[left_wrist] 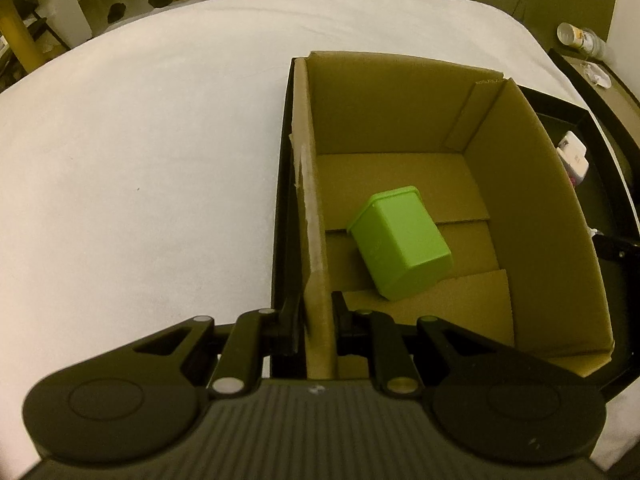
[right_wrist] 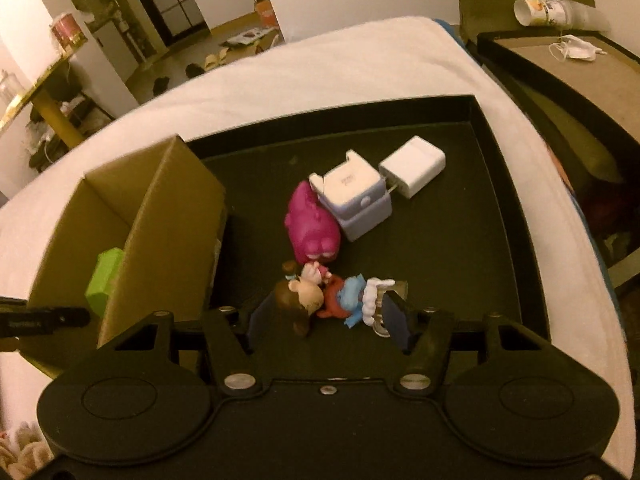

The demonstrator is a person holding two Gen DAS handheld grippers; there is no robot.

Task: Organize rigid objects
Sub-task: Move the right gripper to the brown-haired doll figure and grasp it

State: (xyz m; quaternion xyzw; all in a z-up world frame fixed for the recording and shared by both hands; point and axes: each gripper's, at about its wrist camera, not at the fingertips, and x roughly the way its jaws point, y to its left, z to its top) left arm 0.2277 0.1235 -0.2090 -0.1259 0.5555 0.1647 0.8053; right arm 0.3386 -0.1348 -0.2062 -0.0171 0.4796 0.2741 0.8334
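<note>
My left gripper is shut on the near left wall of an open cardboard box. A green plastic container lies on its side inside the box. The box stands in the left part of a black tray. My right gripper is open around a doll figurine that lies on the tray floor between the fingers. A magenta toy, a white-lavender cube adapter and a white charger lie beyond it.
The tray sits on a white cloth-covered table. A side table at the right holds a face mask and a tipped stack of paper cups. A room with slippers and boxes on the floor lies behind.
</note>
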